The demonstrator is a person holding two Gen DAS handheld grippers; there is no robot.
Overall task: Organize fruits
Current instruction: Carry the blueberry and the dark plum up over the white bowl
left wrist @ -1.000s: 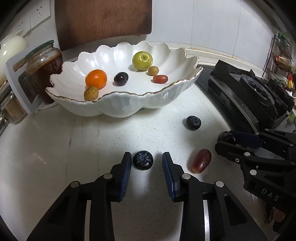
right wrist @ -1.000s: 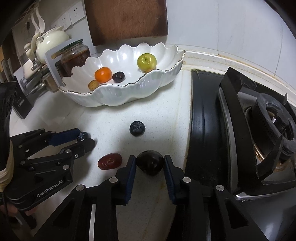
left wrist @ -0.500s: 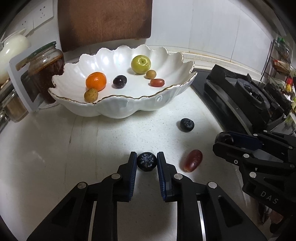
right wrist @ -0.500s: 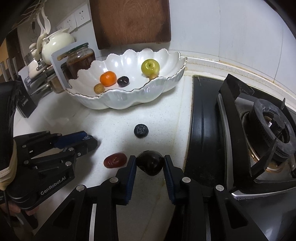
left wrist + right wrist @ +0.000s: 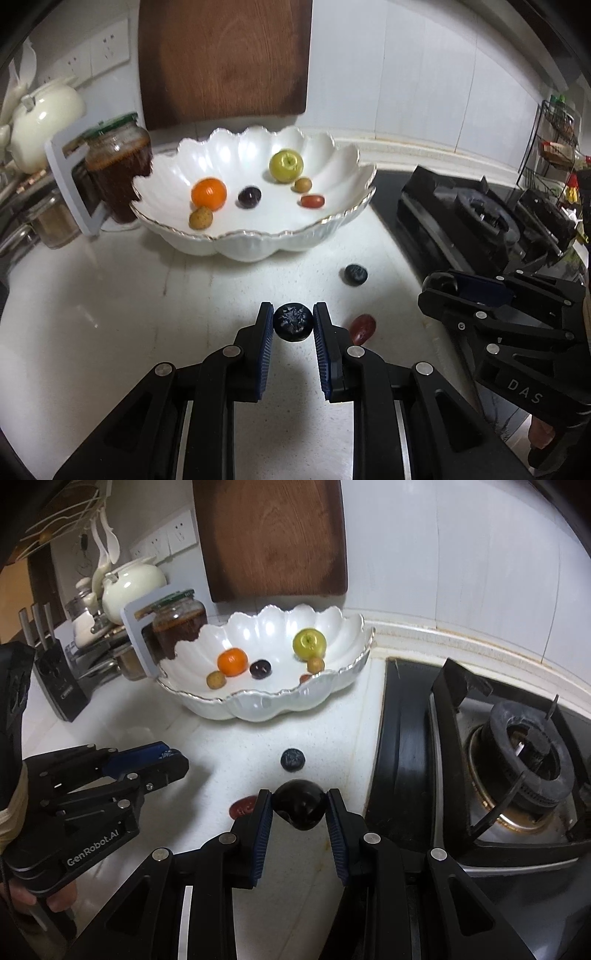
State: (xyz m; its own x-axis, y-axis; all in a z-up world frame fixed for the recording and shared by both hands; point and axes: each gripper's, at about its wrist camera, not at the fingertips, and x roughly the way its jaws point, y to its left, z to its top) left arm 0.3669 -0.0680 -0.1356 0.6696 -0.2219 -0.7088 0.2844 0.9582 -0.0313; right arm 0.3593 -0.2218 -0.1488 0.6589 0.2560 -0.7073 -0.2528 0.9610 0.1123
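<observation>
Porcelain gives the bowl (image 5: 295, 242) its gloss: white, scalloped, gold along the rim, standing on a pale speckled tabletop (image 5: 110, 314). Six fruits lie inside in the left view: a smooth green apple (image 5: 286, 165), an orange mandarin (image 5: 208, 192), a dark round plum (image 5: 249, 196), two rough tan balls, and a small red oval; from the right view the rim hides most of that red one. The left gripper (image 5: 293, 323) has its ribbed blue jaws closed tight on a blueberry (image 5: 293, 322) with a puckered crown, held above the tabletop. The right gripper (image 5: 299, 808) has its jaws clamped on a glossy black plum (image 5: 300, 805), likewise held up off the surface. Two fruits remain on the tabletop: another blueberry (image 5: 292, 759) and a translucent red grape (image 5: 363, 328), which the right view shows only in part behind a jaw. Behind the bowl lean a wooden board (image 5: 225, 59) and a glass jar (image 5: 118, 166) with dark contents. A black gas hob (image 5: 517, 757) is cut off at the right.
</observation>
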